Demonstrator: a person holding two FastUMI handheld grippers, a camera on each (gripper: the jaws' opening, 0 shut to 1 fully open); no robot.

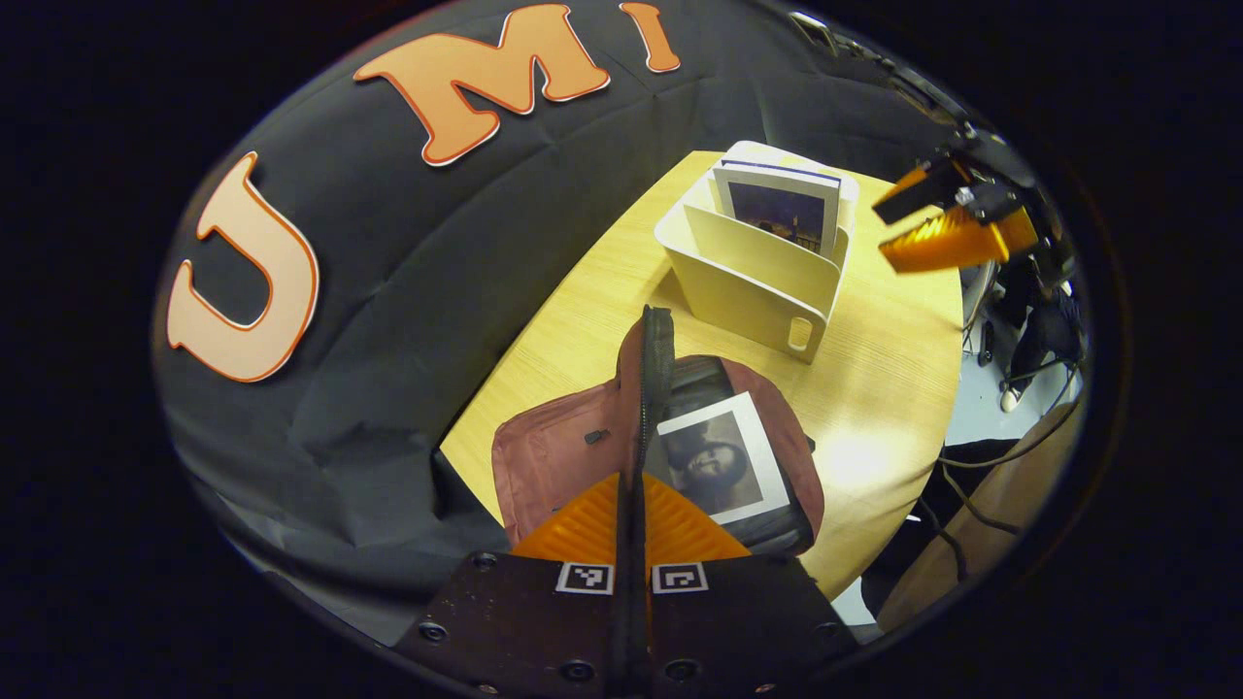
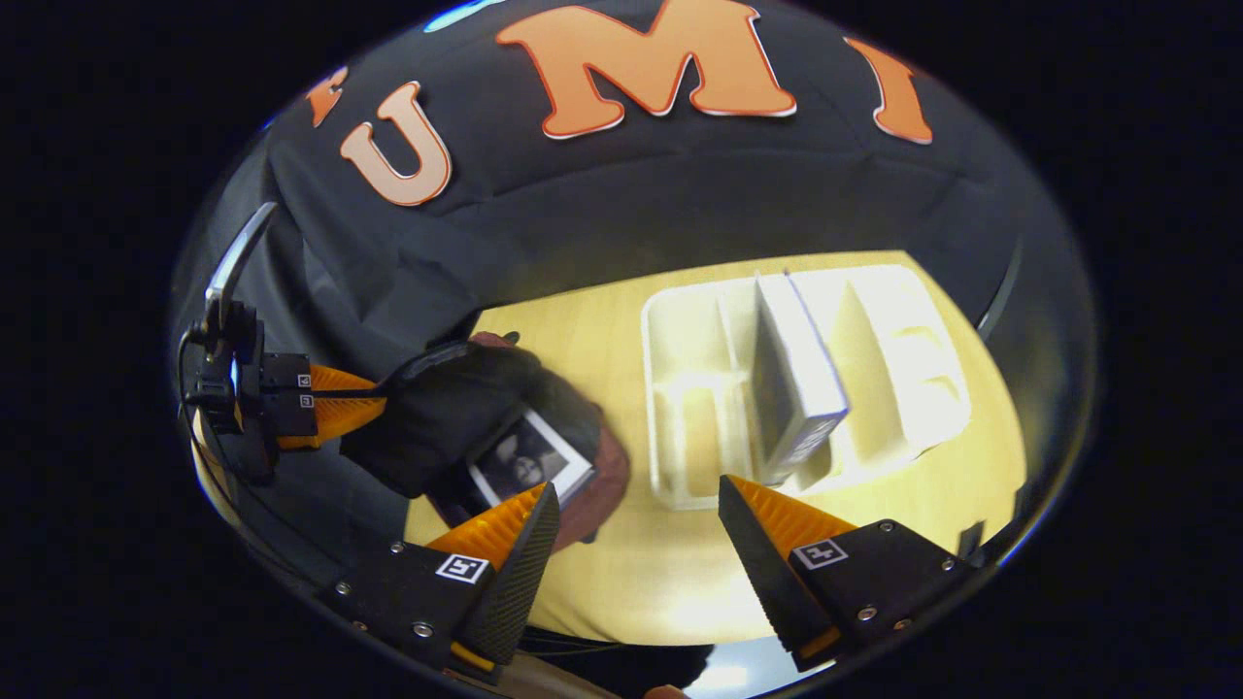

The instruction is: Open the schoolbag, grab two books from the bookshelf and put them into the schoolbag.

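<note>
Left gripper view: the left gripper (image 1: 631, 485) sits at bottom centre, its two fingers pressed together on the dark zippered edge of the schoolbag (image 1: 554, 451), which runs up between them as a thin upright strip. That soft reddish-brown fabric bag lies open on the pale wooden table (image 1: 893, 388), just below centre. Inside it lies a book (image 1: 723, 461) with a white border and a grey portrait cover. Toward the upper right stands the cream bookshelf (image 1: 748, 277), a smooth rack with dividers and a slot handle, holding one upright book (image 1: 782, 209) with a dark cover. Bare table lies around the shelf up to the rounded edge on the right. At the far upper right the right gripper (image 1: 923, 218) hovers beside the shelf, apart from it.

Right gripper view: the right gripper (image 2: 636, 524) at the bottom has its ridged fingers spread wide with nothing between them. Above, right of centre, the bookshelf (image 2: 680, 388) is seen from above with the book (image 2: 791, 383) standing between dividers. At centre left the schoolbag (image 2: 456, 417) shows the portrait book (image 2: 529, 456), and the left gripper (image 2: 374, 393) at far left grips its edge.
</note>
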